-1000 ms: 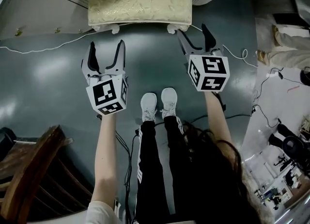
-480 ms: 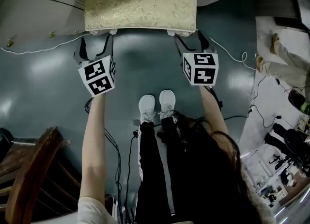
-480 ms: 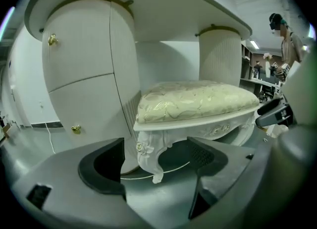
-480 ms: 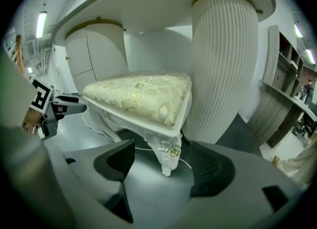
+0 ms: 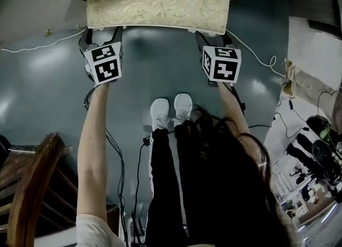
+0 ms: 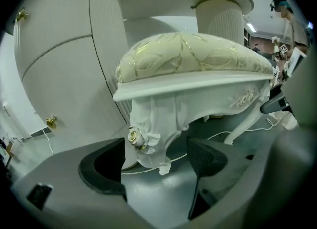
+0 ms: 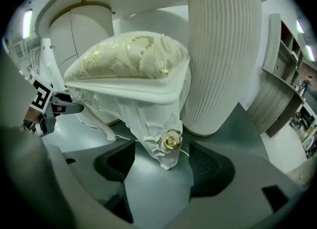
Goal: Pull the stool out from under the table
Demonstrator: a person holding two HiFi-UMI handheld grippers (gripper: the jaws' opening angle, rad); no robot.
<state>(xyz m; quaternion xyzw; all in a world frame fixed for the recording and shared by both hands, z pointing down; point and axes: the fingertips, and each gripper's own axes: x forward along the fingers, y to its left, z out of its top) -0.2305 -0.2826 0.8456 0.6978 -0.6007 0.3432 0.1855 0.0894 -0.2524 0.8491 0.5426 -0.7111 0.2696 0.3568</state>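
The stool (image 5: 157, 0) has a pale gold cushion and carved white legs, and it stands at the top of the head view, partly under the white table. My left gripper (image 5: 99, 36) is at its front left corner and my right gripper (image 5: 212, 38) at its front right corner. In the left gripper view the leg with a gold rose (image 6: 148, 141) stands between the open jaws of the left gripper (image 6: 156, 161), clear of both pads. In the right gripper view the other rose leg (image 7: 166, 146) sits between the jaws of the right gripper (image 7: 161, 162), also untouched.
White table pedestals flank the stool: one (image 6: 64, 74) on its left, a ribbed one (image 7: 223, 54) on its right. A white cable (image 5: 37, 45) runs along the floor under the stool. A wooden chair (image 5: 26, 187) stands at lower left. The person's shoes (image 5: 171, 111) are mid-floor.
Both grippers have moved forward from mid-floor to the stool's front legs, and each now straddles one. The left jaws look slightly wider.
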